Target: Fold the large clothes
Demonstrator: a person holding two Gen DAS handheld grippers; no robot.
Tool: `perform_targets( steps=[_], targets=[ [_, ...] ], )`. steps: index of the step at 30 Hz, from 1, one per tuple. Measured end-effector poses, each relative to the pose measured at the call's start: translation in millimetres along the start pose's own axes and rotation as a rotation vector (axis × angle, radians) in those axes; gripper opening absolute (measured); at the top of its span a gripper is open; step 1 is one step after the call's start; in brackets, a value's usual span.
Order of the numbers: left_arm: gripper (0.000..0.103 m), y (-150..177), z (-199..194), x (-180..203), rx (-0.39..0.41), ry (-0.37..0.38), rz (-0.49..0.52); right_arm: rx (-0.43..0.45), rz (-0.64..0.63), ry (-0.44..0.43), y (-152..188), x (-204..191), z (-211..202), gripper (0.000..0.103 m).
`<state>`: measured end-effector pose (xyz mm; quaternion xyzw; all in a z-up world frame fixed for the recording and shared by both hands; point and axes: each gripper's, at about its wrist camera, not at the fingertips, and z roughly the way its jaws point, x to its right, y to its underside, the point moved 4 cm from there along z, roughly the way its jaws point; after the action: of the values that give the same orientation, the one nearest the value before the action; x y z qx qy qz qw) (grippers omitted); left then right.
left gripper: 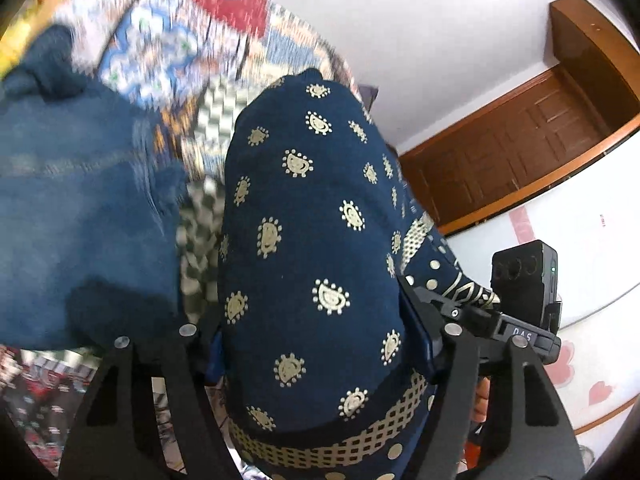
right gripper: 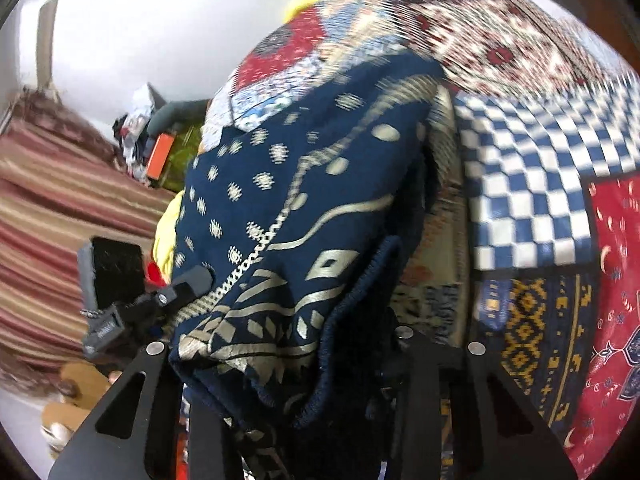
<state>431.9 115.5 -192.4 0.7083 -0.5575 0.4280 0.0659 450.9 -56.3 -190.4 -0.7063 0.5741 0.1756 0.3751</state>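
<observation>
— What does your left camera give you?

— A navy garment with gold paisley marks (left gripper: 316, 248) bulges up between my left fingers (left gripper: 312, 344), filling the gap. Both pads are on the cloth, so I read them as clamped on it. Its long axis runs away from me, up the frame, with a gold lattice border across the near end. To the left lies a plain blue denim piece (left gripper: 80, 216), blurred, on the patchwork bedspread (left gripper: 168, 52). On the right I see my other gripper (left gripper: 520, 300) holding the same cloth, and behind it a brown wooden door (left gripper: 520, 152). Only this view shows the denim and the door.

— And the right camera?

— The same navy garment (right gripper: 304, 216), here with its broad gold geometric border and a ribbed edge, is bunched between my right fingers (right gripper: 288, 352), which are clamped on it. It stretches away toward the upper right, over the bedspread (right gripper: 540, 184). This side alone shows a striped curtain (right gripper: 52, 208) and a yellow cloth (right gripper: 166, 236) beyond the garment.
</observation>
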Motion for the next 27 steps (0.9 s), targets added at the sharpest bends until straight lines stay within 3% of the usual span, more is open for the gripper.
perform_targets(
  steps=[7, 12, 18, 25, 27],
  targets=[
    [0.070, -31.6, -88.8, -0.7, 0.145, -0.031, 0.072, 0.055, -0.106, -0.070, -22.0, -70.4, 10.2, 0.033],
    [0.070, -53.3, -126.6, -36.8, 0.204, -0.076, 0.048, 0.038, -0.172, -0.076, -39.4, -105.4, 44.5, 0.033],
    [0.070, -71.6, -120.1, -106.8, 0.181, -0.132, -0.038, -0.038, -0.149, -0.072, -43.5, -115.2, 116.4, 0.033],
    [0.071, -54.7, -85.0, -203.3, 0.090, -0.271, -0.144, -0.163, -0.077, 0.013, -26.3, -79.9, 219.4, 0.033],
    [0.075, -45.9, -83.1, -214.2, 0.103, -0.206, -0.151, -0.169, -0.088, 0.013, -24.2, -73.5, 227.4, 0.034]
  ],
)
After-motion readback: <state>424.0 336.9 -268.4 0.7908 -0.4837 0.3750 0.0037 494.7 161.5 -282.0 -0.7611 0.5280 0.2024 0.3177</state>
